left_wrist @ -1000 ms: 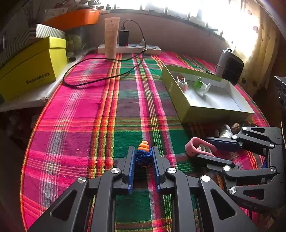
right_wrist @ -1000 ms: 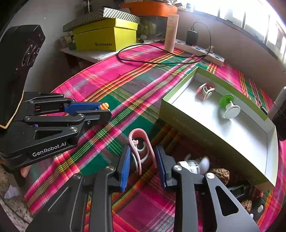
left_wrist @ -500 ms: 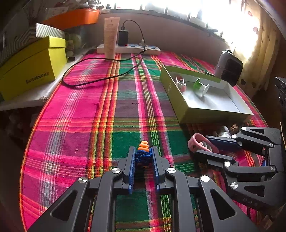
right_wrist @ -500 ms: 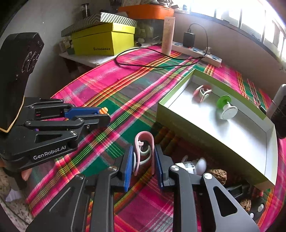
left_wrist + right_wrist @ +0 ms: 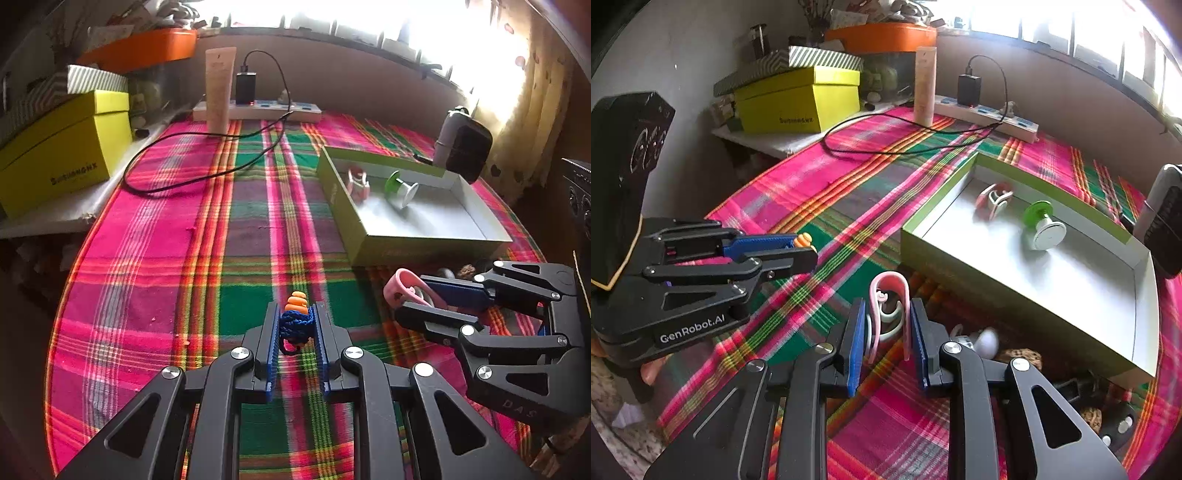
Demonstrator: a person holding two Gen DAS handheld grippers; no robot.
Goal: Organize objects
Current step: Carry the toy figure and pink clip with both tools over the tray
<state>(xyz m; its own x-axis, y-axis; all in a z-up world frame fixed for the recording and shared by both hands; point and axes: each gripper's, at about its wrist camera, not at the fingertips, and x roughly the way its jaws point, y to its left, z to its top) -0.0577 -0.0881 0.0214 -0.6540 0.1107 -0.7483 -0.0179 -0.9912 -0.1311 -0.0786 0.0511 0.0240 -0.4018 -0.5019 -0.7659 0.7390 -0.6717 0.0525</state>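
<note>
Left wrist view: the left gripper [image 5: 295, 325] clamps a blue knot [image 5: 294, 325]; the right gripper [image 5: 887, 325] clamps a pink clip [image 5: 889, 291] near the box [image 5: 1027, 266].

On the tablecloth [image 5: 177, 236]: tray [image 5: 373, 236] at right, holding clip [image 5: 358, 182] at its far left corner and spool [image 5: 400, 188] just right of that. Power strip [image 5: 258, 109] along the far edge, tube [image 5: 220, 90] upright at its left end, charger [image 5: 245, 88] plugged in, cable [image 5: 207, 177] looping nearward. Boxes [image 5: 62, 155] stacked off the left edge. Near the tray's near wall, small bits [image 5: 1019, 356].
</note>
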